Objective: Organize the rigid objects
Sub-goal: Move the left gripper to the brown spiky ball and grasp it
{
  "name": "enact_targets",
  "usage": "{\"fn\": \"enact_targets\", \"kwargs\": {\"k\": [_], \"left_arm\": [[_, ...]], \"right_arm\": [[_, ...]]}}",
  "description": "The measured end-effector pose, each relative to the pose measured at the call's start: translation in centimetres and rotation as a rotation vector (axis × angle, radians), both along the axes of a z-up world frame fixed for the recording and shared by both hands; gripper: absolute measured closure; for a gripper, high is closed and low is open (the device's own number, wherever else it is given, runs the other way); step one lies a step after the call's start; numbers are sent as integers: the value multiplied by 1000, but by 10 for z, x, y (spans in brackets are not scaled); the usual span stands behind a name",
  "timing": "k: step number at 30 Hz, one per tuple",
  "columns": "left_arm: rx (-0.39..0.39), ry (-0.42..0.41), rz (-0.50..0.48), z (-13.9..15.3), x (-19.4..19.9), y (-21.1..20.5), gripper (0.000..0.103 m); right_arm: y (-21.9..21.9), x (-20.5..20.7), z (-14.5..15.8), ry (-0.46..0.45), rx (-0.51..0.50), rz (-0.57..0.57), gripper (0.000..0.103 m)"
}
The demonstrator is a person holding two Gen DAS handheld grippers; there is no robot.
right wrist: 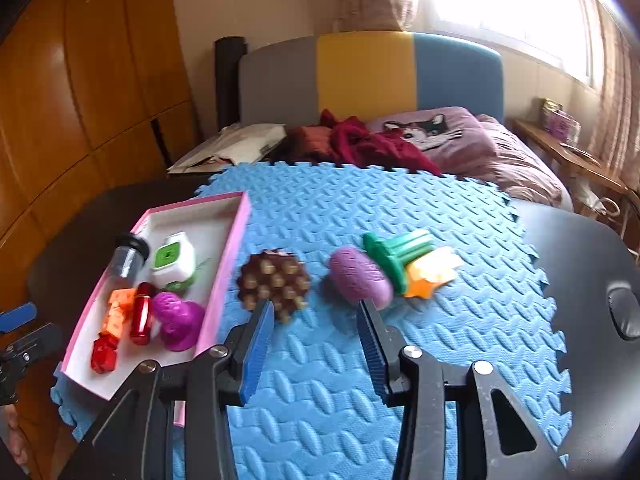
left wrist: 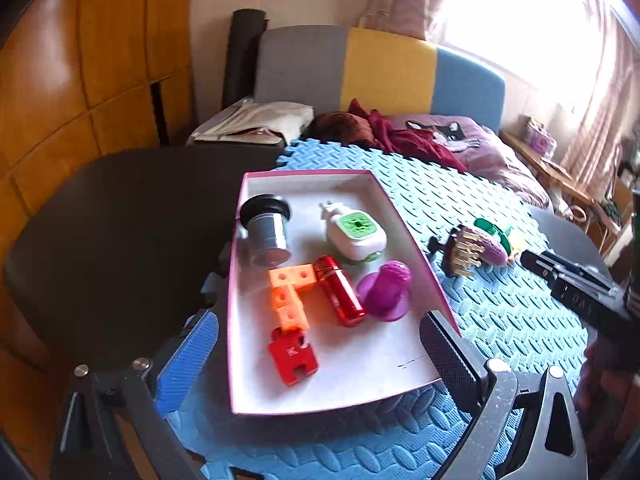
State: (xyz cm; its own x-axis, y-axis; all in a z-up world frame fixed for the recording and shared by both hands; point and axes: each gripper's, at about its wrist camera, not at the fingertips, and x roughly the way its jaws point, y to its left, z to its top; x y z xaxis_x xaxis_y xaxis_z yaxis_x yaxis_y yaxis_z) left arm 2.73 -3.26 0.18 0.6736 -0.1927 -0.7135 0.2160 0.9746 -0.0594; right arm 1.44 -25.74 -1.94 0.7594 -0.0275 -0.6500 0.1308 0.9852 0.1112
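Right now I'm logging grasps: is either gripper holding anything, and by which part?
Nothing is held. The right gripper stands open over bare blue foam mat; the left gripper is open, straddling the pink-rimmed white tray.

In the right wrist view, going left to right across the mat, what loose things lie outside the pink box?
Brown studded brush → purple oval piece → green ribbed piece → orange and yellow piece. The pink box lies left of all four, and the right gripper stands open with nothing between its fingers.
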Motion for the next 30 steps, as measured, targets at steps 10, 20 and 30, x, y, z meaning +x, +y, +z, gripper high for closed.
{"fn": "enact_targets", "kwargs": {"k": [10, 20, 30], "left_arm": [[52, 4, -76, -1, 8, -34, 1], [40, 72, -135, -9, 28, -60, 1], [4, 120, -268, -14, 47, -98, 3]], "right_arm": [[-54, -11, -3, 1, 7, -121, 60], [-83, -10, -23, 32, 9, -203, 60], [-90, -7, -54, 92, 48, -214, 60]]}}
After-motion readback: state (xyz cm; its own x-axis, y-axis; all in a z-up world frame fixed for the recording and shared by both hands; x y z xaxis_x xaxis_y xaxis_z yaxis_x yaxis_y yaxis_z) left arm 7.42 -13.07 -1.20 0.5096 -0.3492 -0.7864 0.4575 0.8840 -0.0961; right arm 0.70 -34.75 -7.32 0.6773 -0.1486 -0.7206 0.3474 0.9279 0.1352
